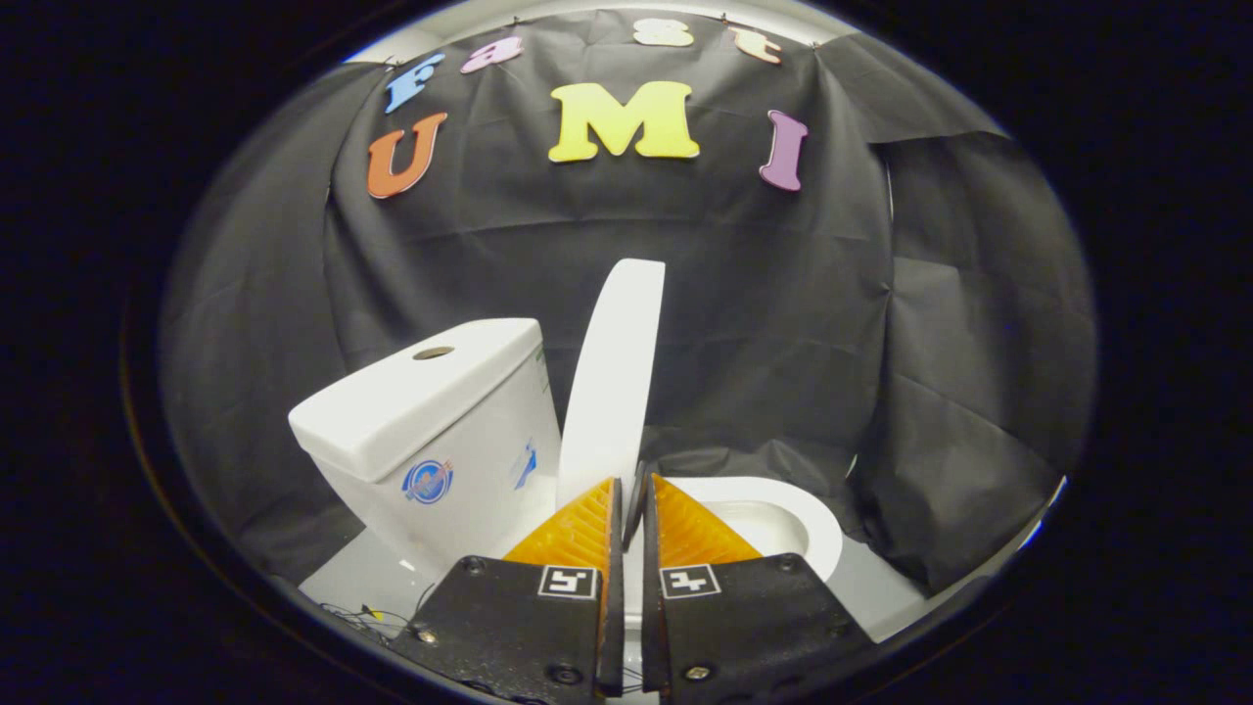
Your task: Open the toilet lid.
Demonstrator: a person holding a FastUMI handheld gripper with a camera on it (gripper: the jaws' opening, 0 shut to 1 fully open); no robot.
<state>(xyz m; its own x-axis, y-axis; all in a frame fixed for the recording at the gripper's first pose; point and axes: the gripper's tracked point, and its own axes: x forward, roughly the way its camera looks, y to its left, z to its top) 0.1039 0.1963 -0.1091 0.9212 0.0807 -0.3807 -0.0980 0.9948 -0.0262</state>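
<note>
The gripper (631,490) pinches the raised lid (612,392) at its lower edge, and that stiff, smooth plastic looks light but slippery.

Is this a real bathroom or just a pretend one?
Probably a pretend one, a test booth: a toilet with its tank and raised lid stands before a black cloth wall. The hand-held gripper has its fingers nearly closed near the lid's bottom edge.

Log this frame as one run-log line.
gripper: fingers nearly closed | toilet lid: raised upright, just ahead of fingertips, beside tank | bowl: open | grip on lid: cannot tell
</note>
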